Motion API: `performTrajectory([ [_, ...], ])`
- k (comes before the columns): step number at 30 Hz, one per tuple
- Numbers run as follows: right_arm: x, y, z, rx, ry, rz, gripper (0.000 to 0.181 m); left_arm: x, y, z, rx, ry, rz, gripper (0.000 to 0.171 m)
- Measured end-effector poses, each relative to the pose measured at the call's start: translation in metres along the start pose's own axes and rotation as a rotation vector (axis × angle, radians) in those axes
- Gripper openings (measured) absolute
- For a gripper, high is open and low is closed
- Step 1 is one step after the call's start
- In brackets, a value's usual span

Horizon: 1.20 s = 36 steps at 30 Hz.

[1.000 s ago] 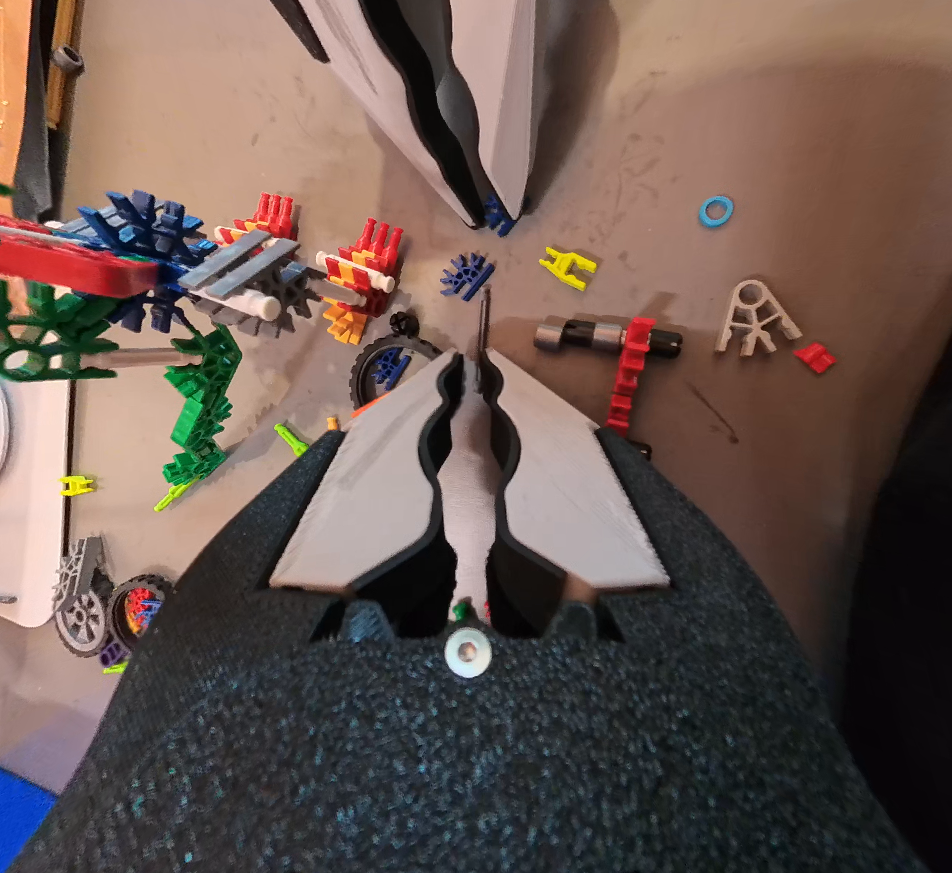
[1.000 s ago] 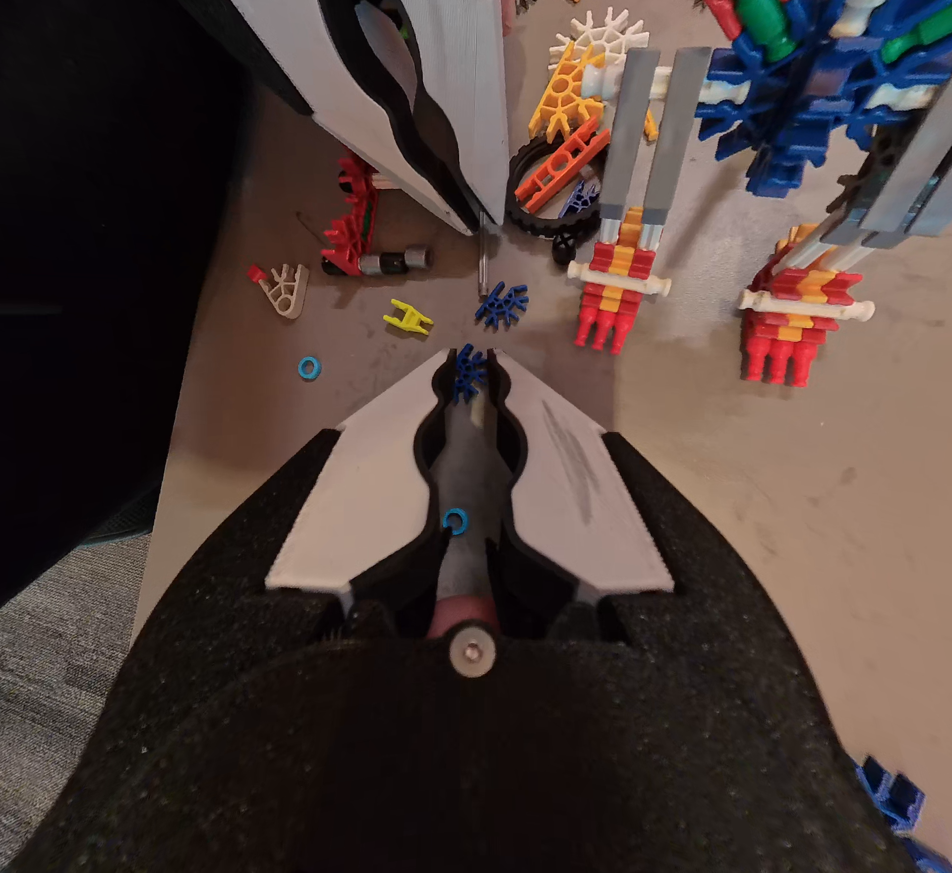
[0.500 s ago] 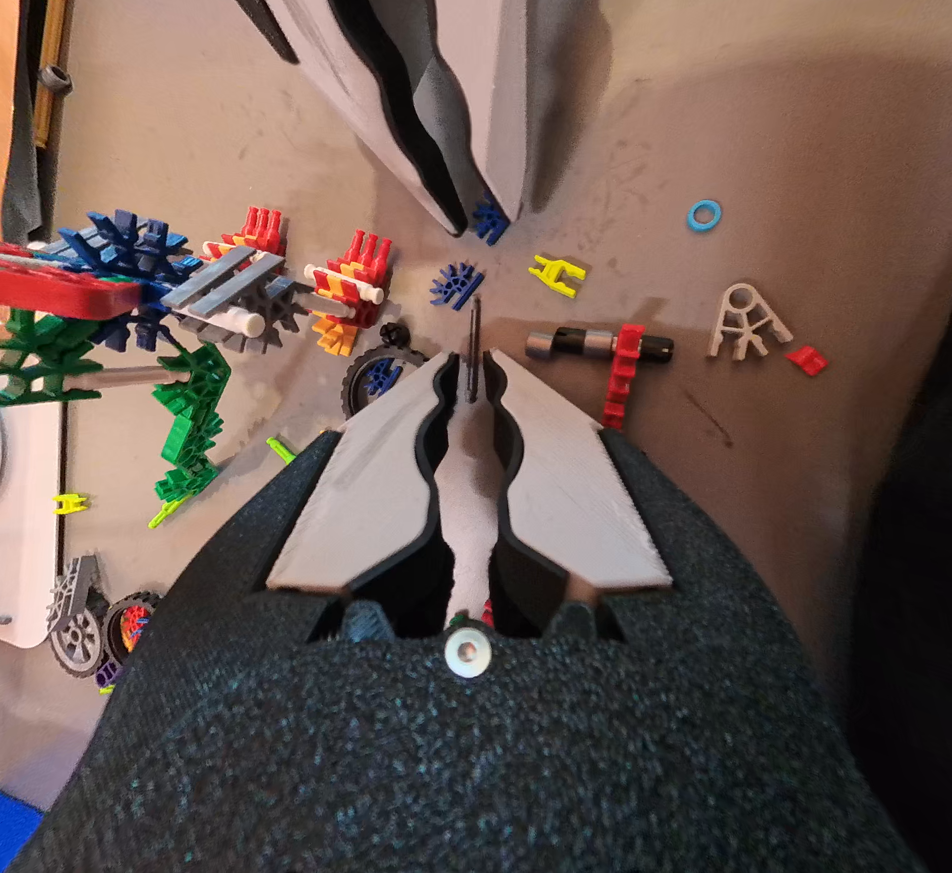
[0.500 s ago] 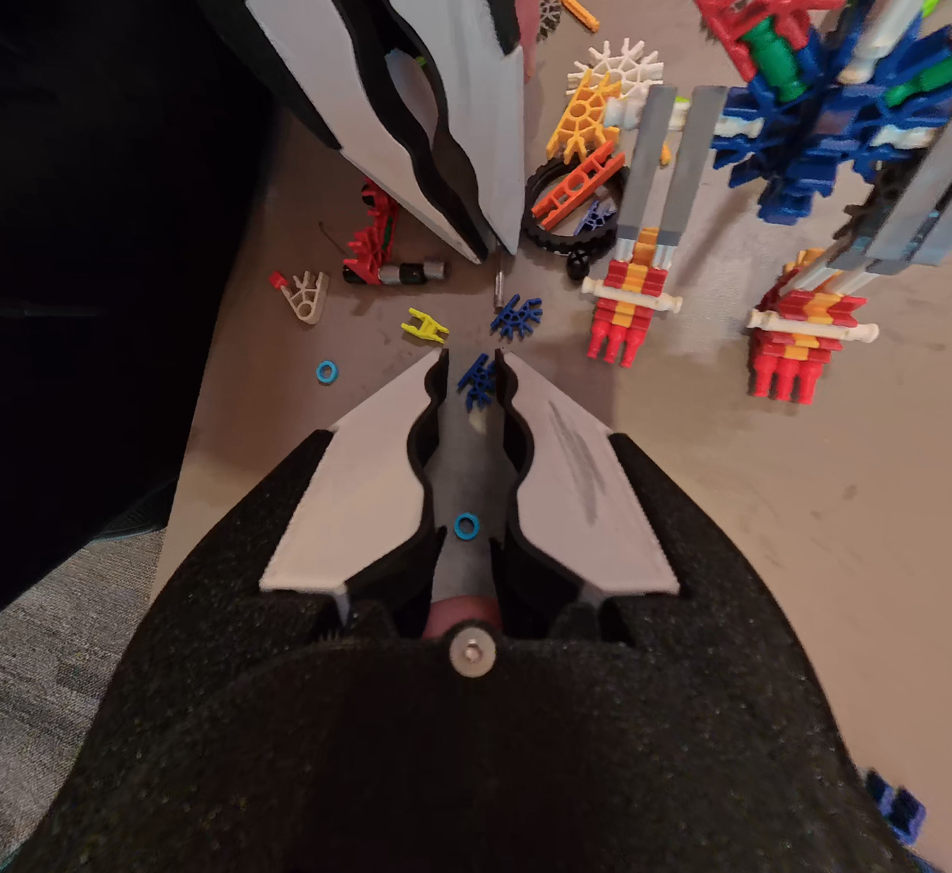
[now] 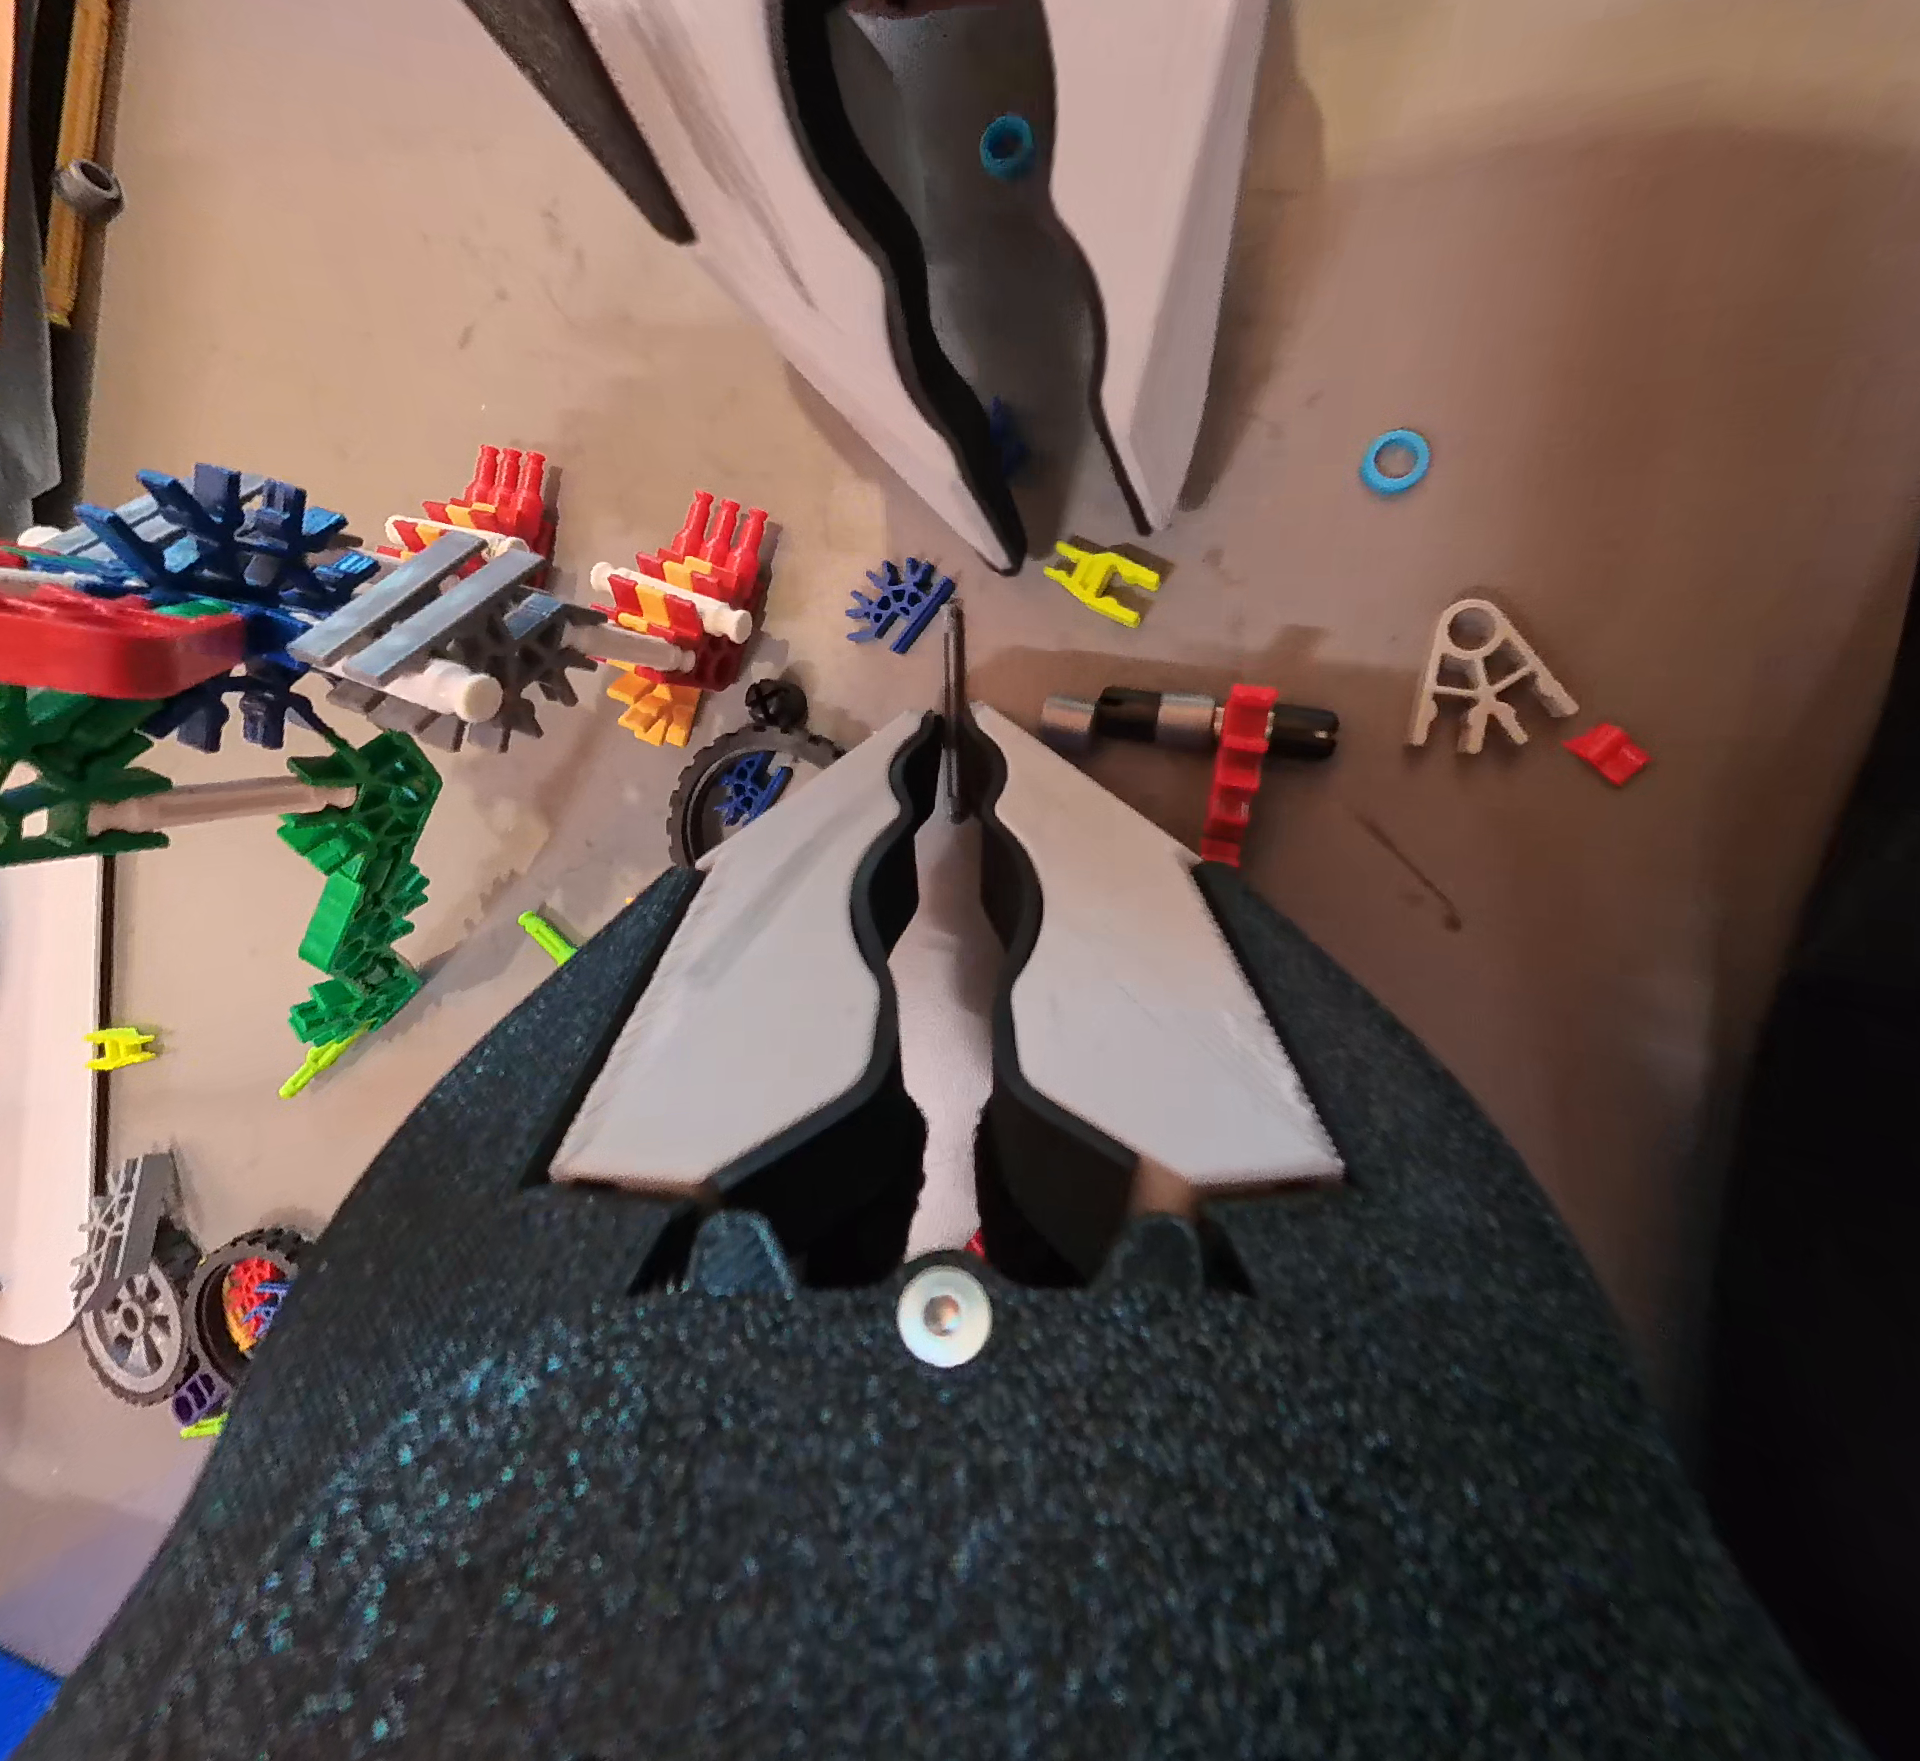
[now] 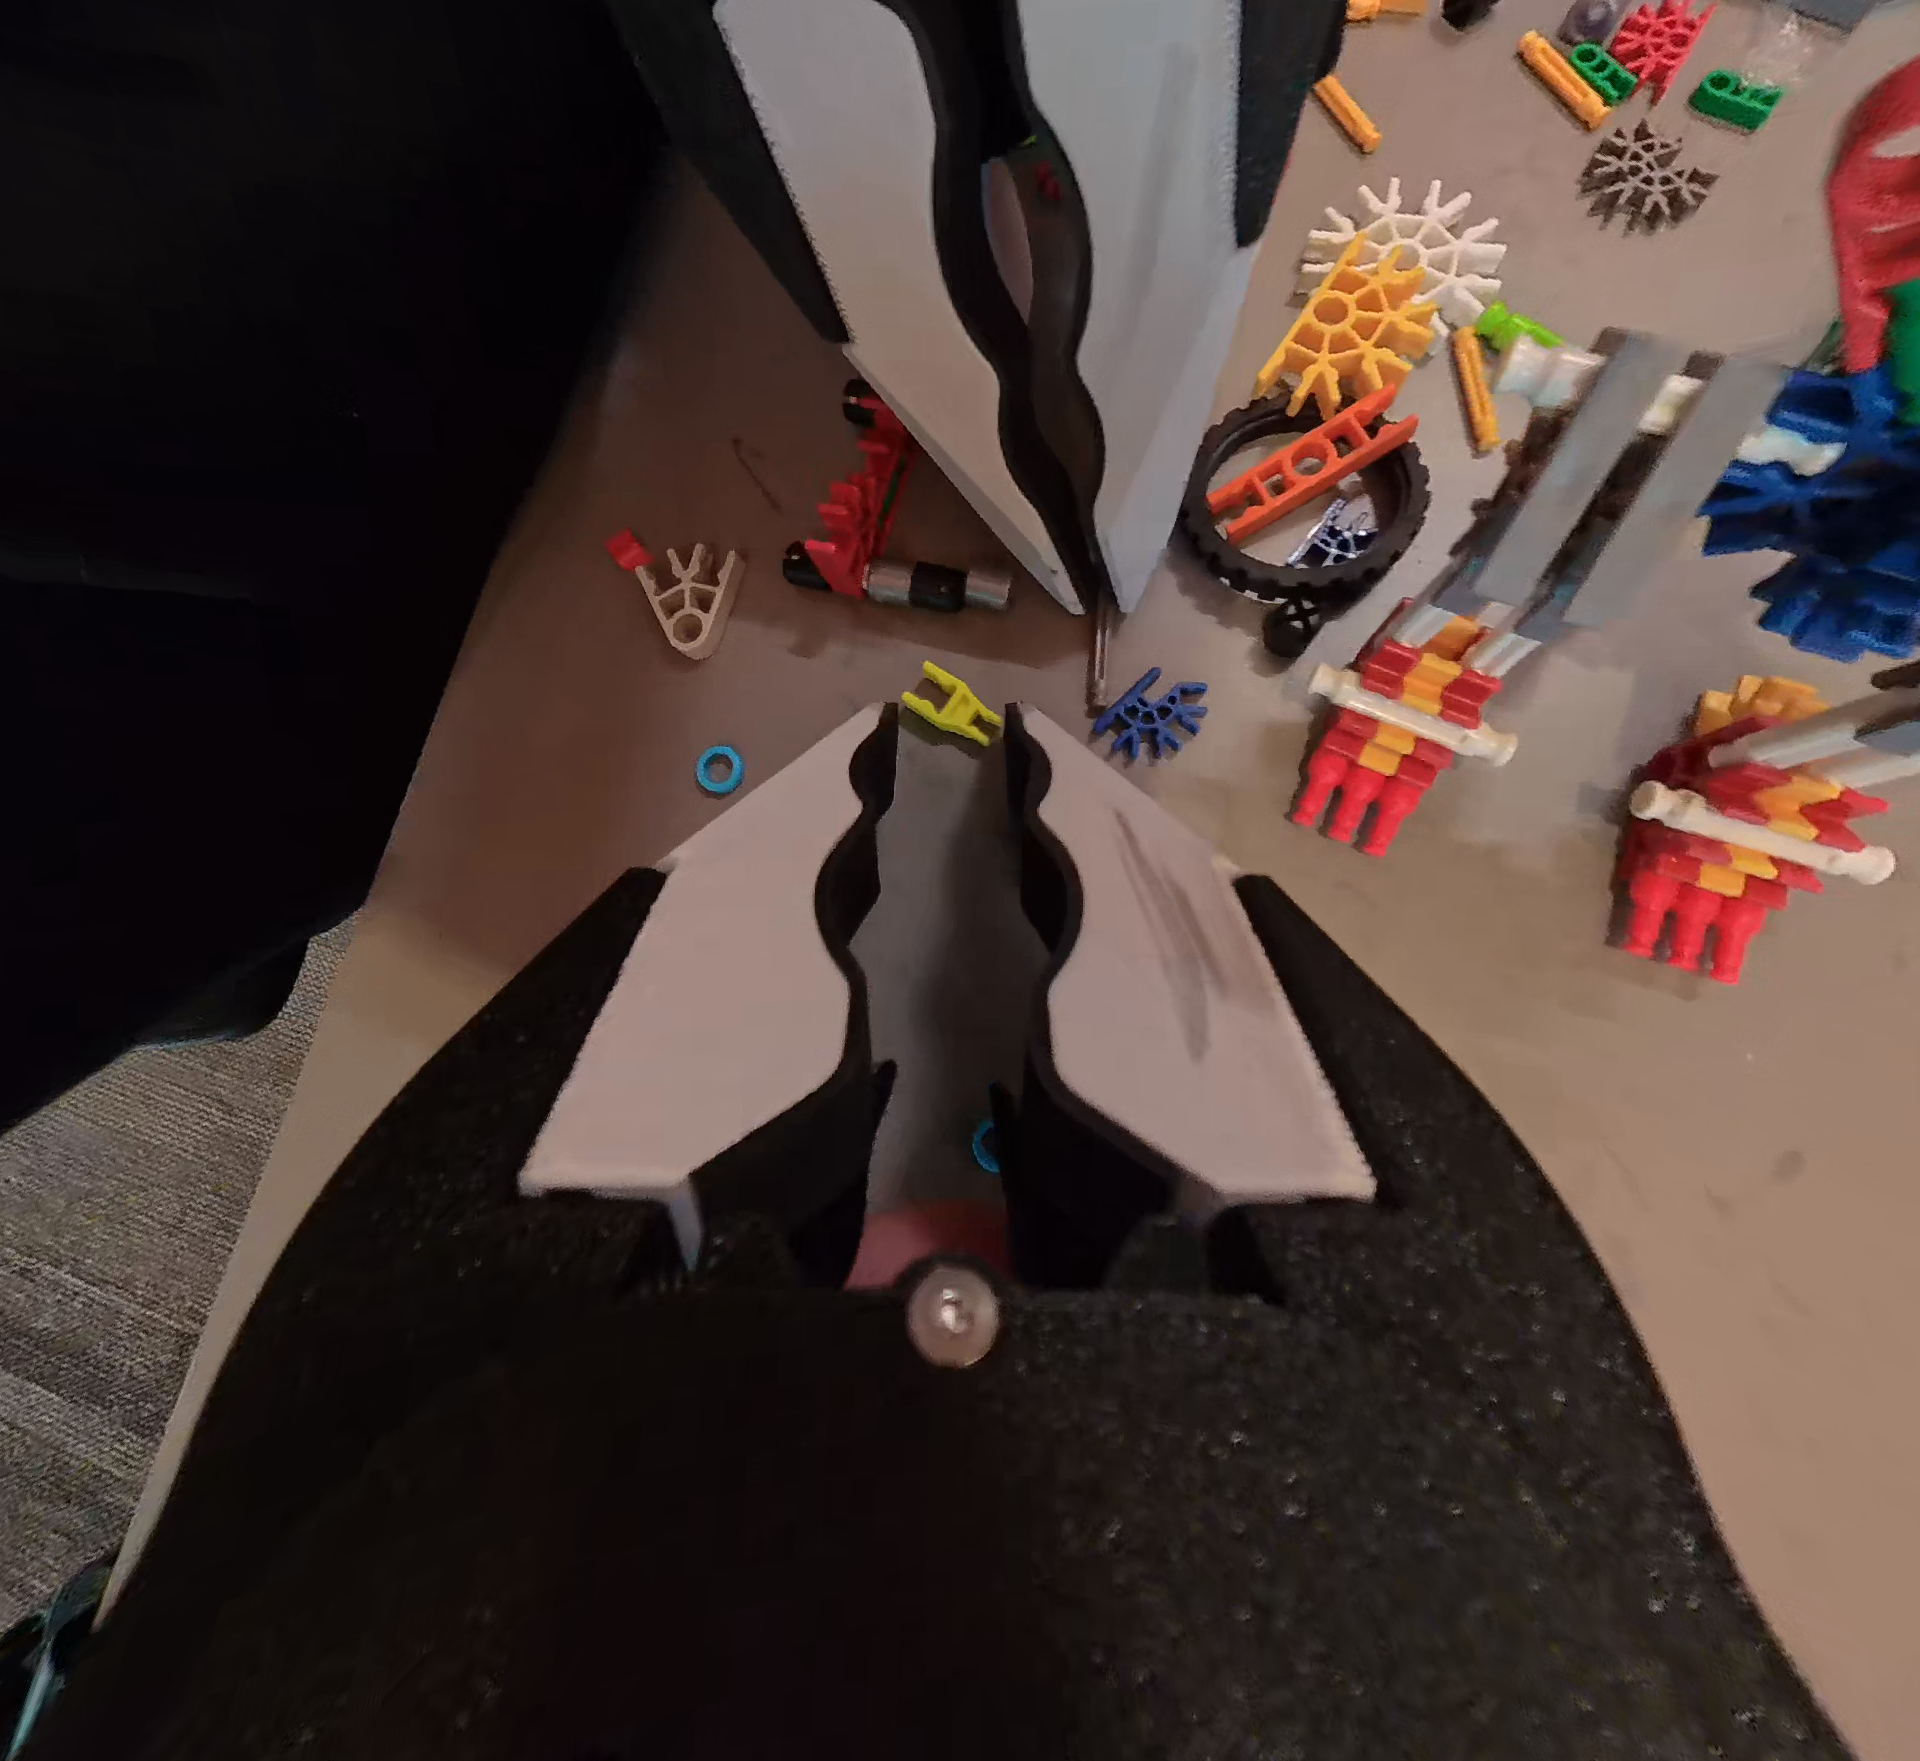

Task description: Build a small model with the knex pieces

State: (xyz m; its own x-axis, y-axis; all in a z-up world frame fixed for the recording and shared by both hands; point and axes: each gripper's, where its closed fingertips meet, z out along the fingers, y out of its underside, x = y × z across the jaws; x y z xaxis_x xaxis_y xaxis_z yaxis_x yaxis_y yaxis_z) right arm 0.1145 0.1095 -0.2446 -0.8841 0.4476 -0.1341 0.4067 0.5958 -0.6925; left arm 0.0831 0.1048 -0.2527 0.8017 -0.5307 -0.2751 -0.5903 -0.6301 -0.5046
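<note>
My left gripper [image 5: 951, 719] is shut on a thin dark grey rod [image 5: 953, 662] that sticks out past its tips, just above the table. It also shows in the right wrist view [image 6: 1096, 594] with the rod [image 6: 1096, 662]. My right gripper [image 6: 951, 714] is open, its tips on either side of a yellow clip [image 6: 951, 705] on the table. In the left wrist view the right gripper [image 5: 1081, 542] hangs over that clip [image 5: 1101, 573], with a sliver of blue [image 5: 1004, 449] against one inner pad. A blue connector [image 5: 899, 591] lies between the two grippers.
A large blue, red and green model [image 5: 239, 548] stands to the left. A red gear on a black and silver rod [image 5: 1195, 724], a beige connector [image 5: 1486, 677], a blue ring [image 5: 1394, 462] and a black tyre [image 6: 1304, 506] lie nearby. Carpet [image 6: 156, 1192] shows past the table edge. The right tips stand about 6 cm off the beige connector [image 5: 1486, 677]. Seen from the right wrist view [image 6: 676, 596] as well.
My right gripper has opened and no longer pinches the blue connector it held; it now sits over the yellow clip. My left gripper still holds the rod.
</note>
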Motion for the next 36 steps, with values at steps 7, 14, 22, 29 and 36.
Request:
performTrajectory([
  [7,0.001,0.002,0.006,-0.025,0.037,-0.049,0.014,0.000,0.000,0.000,0.000,-0.007,-0.001,0.002],
  [14,-0.001,0.003,0.007,-0.024,0.033,-0.057,0.005,-0.001,0.002,-0.002,-0.005,-0.015,-0.006,0.005],
  [22,0.002,-0.001,0.005,-0.008,0.031,-0.026,0.010,-0.003,0.004,-0.005,-0.010,-0.022,-0.009,0.006],
  [29,-0.007,-0.002,0.013,-0.021,0.021,-0.078,0.013,-0.003,0.006,-0.005,-0.014,-0.022,-0.010,0.007],
  [36,-0.006,-0.006,0.010,-0.006,0.006,-0.065,0.006,-0.003,0.005,-0.007,-0.013,-0.029,-0.009,0.007],
])
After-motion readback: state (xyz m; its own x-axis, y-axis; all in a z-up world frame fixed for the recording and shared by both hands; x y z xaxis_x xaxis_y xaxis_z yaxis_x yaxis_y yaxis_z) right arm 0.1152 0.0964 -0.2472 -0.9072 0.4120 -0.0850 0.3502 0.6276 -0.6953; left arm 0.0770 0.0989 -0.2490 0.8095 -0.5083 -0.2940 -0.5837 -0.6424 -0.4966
